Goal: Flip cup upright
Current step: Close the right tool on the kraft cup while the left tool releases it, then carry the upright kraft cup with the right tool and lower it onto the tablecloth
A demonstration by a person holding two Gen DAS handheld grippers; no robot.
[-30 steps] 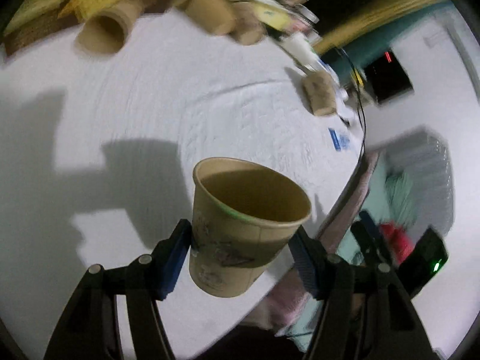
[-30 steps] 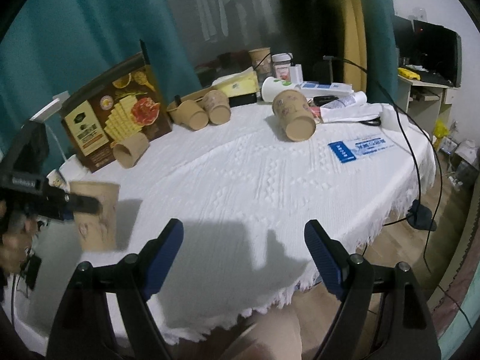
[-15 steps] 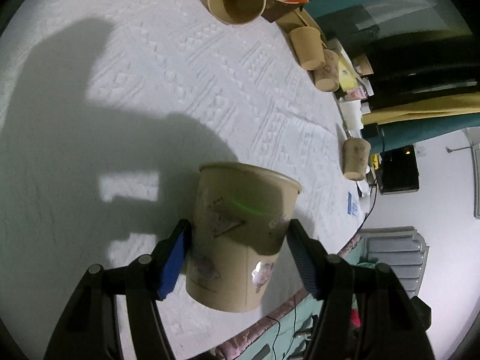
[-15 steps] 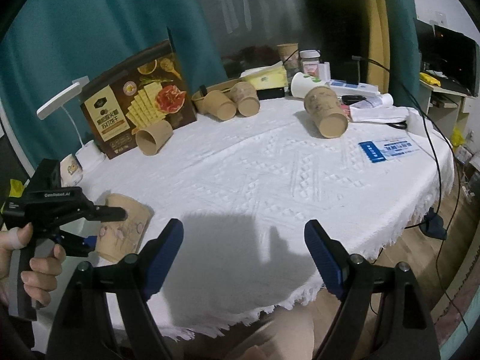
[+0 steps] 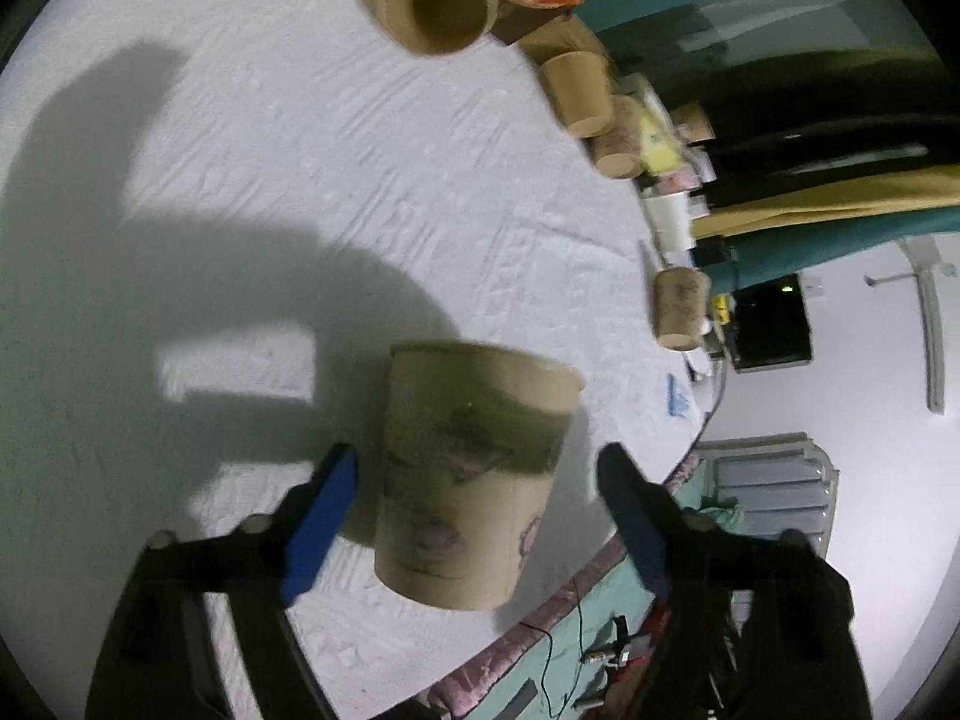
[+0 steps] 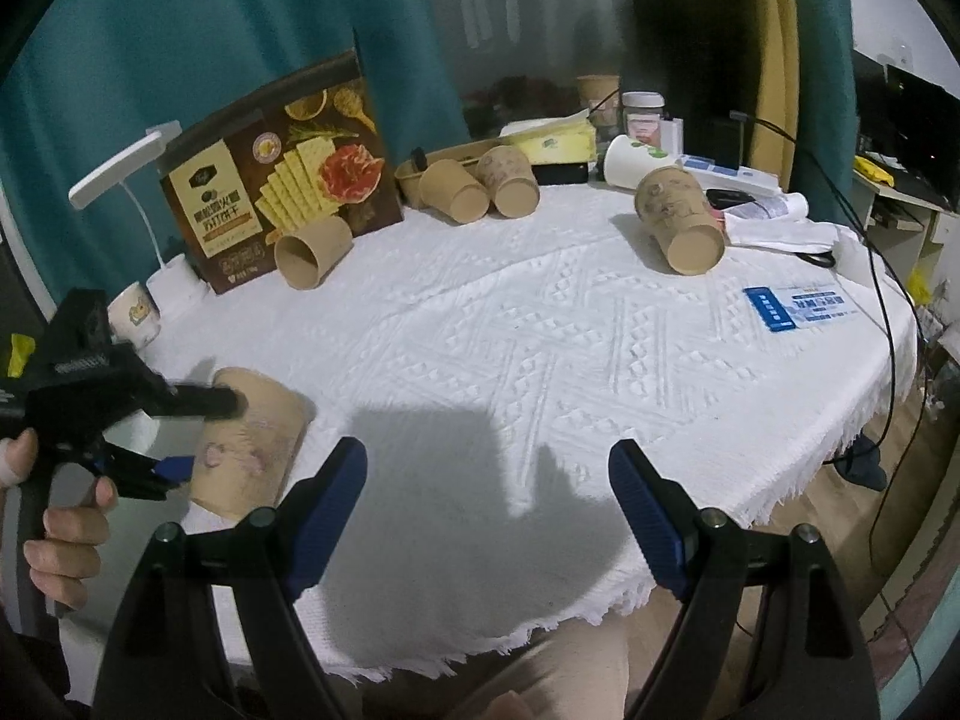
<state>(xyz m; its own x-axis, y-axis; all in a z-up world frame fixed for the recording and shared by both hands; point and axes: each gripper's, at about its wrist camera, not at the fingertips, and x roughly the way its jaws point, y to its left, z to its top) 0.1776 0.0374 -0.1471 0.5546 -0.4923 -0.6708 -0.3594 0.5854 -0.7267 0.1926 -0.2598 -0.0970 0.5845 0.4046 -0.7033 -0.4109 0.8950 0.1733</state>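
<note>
Left wrist view: blurred tan printed cup [image 5: 468,474] seemingly upright between left gripper [image 5: 477,516] jaws just spread apart.

the cup [image 5: 474,474] is looking like matt brown paper with faint printed drawings, the tablecloth [image 6: 540,324] is showing as white woven cloth with a raised pattern and a frayed fringe, the cracker box [image 6: 282,180] is reading as slightly glossy printed cardboard, and the left gripper [image 5: 474,504] is showing matt black plastic with blue pads [image 5: 324,516].

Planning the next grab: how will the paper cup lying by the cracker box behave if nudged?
The paper cup lies on its side, so it would probably roll, curving because it tapers. It looks empty and thin-walled: likely light, easily crushed.
</note>
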